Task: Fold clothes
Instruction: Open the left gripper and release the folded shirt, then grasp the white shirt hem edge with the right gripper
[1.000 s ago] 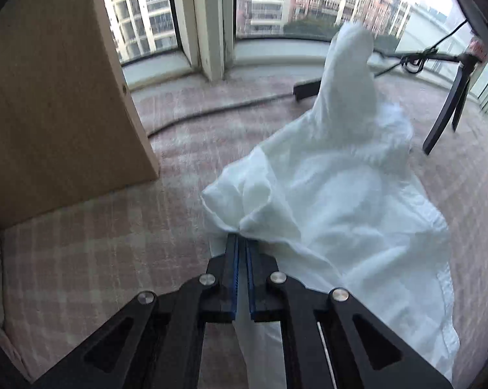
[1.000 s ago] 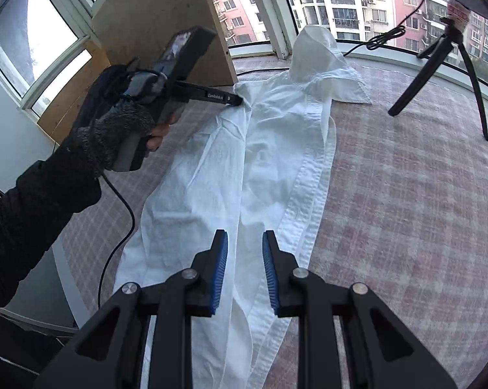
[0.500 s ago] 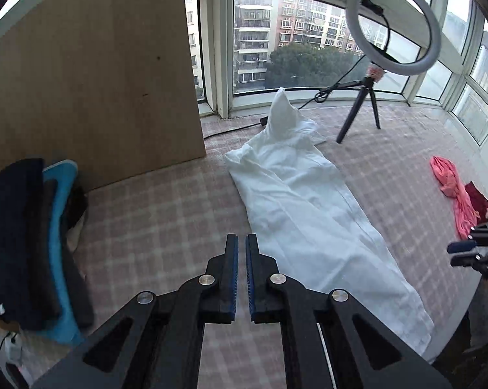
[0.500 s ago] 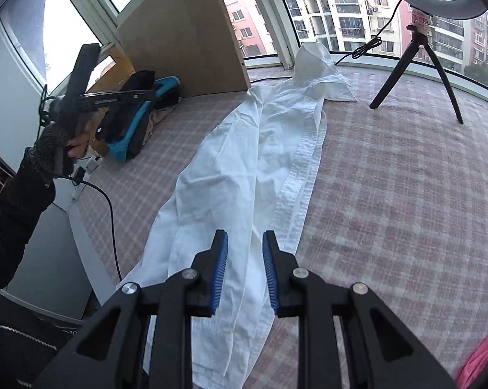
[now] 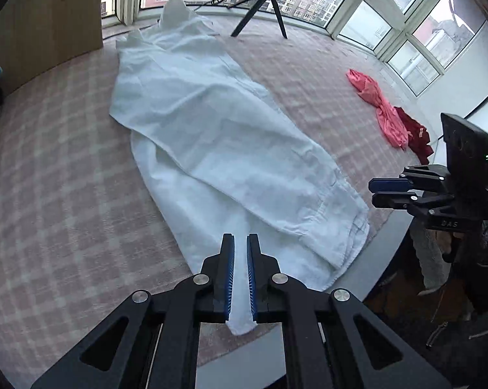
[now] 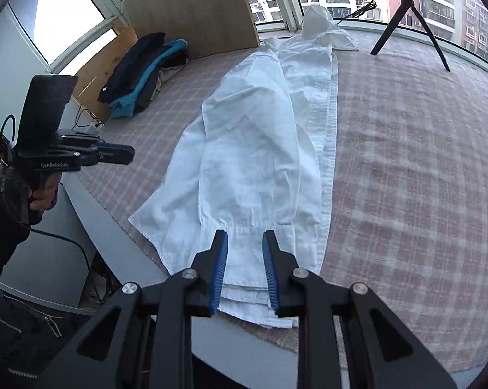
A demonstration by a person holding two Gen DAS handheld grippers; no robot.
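A: The long white garment [image 6: 260,149] lies stretched lengthwise on the counter [image 6: 406,162], over a pink-and-cream checked cloth, soft and crinkled, with a stitched placket running down one side and a gathered seam near the hem.

B: And the hood end stands up in a stiff peak by the windows.

A: Left tongs [image 5: 240,272], black arms with ribbed blue pads, are all but clenched, nothing pinched; the white hem only shows behind the thin gap.

B: Right tongs [image 6: 244,269] hang over the near hem with a modest gap, released, gripping nothing.

A: A crumpled pink garment [image 5: 376,110] and a dark red one [image 5: 412,133] lie well apart near the counter's edge.

B: A black tripod [image 6: 406,19] stands past the hood.
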